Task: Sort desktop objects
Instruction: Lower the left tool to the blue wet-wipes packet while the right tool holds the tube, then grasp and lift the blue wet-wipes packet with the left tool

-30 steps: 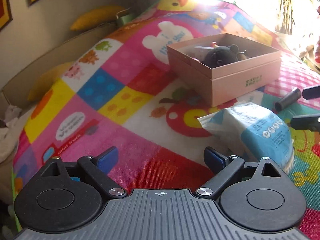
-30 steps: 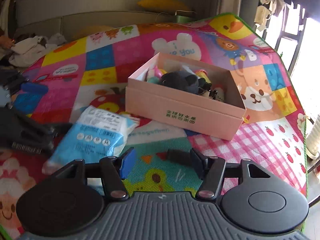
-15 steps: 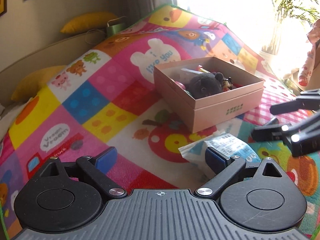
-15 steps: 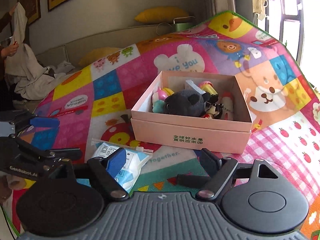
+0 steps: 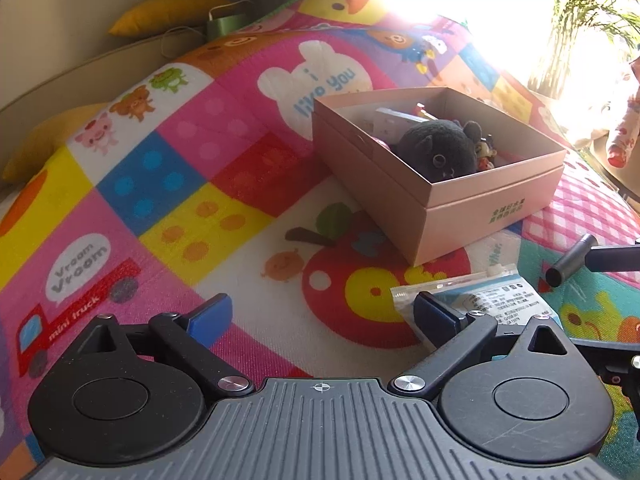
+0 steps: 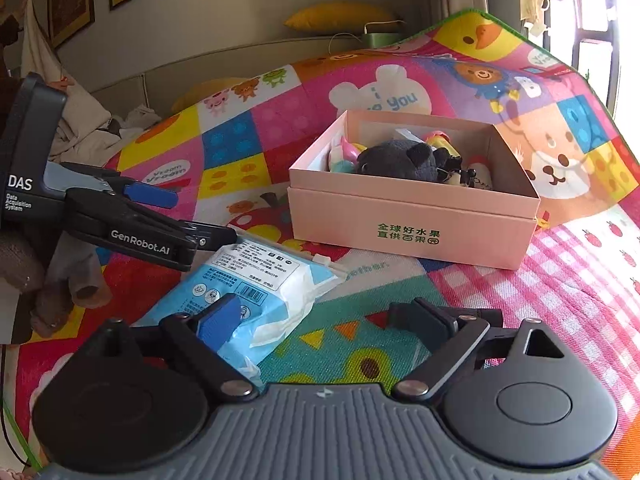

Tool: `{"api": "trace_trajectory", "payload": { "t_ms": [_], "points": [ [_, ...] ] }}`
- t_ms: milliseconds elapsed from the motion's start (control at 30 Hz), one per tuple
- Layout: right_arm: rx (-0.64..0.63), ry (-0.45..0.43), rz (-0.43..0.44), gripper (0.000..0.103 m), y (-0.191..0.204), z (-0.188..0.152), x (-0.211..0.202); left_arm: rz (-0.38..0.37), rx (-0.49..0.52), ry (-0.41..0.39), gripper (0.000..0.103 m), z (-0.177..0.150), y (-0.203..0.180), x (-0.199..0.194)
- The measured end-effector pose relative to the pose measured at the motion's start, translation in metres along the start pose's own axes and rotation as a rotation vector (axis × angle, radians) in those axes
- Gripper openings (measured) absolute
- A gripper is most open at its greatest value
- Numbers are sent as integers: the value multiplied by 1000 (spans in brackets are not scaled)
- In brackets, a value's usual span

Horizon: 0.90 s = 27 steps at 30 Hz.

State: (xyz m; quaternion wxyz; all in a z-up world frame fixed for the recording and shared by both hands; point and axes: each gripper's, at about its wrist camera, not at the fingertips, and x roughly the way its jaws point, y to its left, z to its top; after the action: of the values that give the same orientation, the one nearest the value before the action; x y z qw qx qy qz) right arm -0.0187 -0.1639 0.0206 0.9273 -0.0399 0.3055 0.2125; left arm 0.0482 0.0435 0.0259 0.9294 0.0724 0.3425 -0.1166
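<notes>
Patterned play mat [image 5: 168, 184] covers the surface; pink box [image 6: 404, 220] on it holds a black plush toy [image 6: 394, 160]; blue-white packet [image 6: 256, 292] lies flat near box; left gripper [image 5: 322, 312] fingers opening, nothing between; right gripper [image 6: 316, 322] opening, packet edge beside its left finger [image 6: 220, 320], not pinched.

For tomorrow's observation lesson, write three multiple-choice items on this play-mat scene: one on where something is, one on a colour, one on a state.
1. Where is the black plush?
A. in the box
B. on the mat
C. on the blue packet

2. What colour is the box?
A. green
B. pink
C. white

3. How does the packet lie?
A. held in the air
B. inside the box
C. flat on the mat, ungripped

Answers:
1 A: the plush sits inside the box.
2 B: its walls are pink.
3 C: the packet rests on the mat.
</notes>
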Motion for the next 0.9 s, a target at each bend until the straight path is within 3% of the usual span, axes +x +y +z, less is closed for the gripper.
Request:
{"api": "trace_trajectory", "payload": {
  "t_ms": [233,367,433,700,800,900],
  "points": [
    [17,-14,-9,98,-1,-2,5,-3,9,10,102,2,-1,10],
    [20,-15,-6,99,-1,-2,6,53,45,33,102,-1,-4,15],
    [17,-13,-7,99,0,-4,7,29,3,46,102,-2,2,16],
    [-11,-58,-27,99,-2,0,-6,80,-38,-23,101,4,15,-12],
    [8,-95,-64,99,-14,3,-17,76,-67,-58,101,7,19,-28],
    [44,-79,-134,99,-31,5,-18,49,-80,-76,101,8,15,-41]
  ]
}}
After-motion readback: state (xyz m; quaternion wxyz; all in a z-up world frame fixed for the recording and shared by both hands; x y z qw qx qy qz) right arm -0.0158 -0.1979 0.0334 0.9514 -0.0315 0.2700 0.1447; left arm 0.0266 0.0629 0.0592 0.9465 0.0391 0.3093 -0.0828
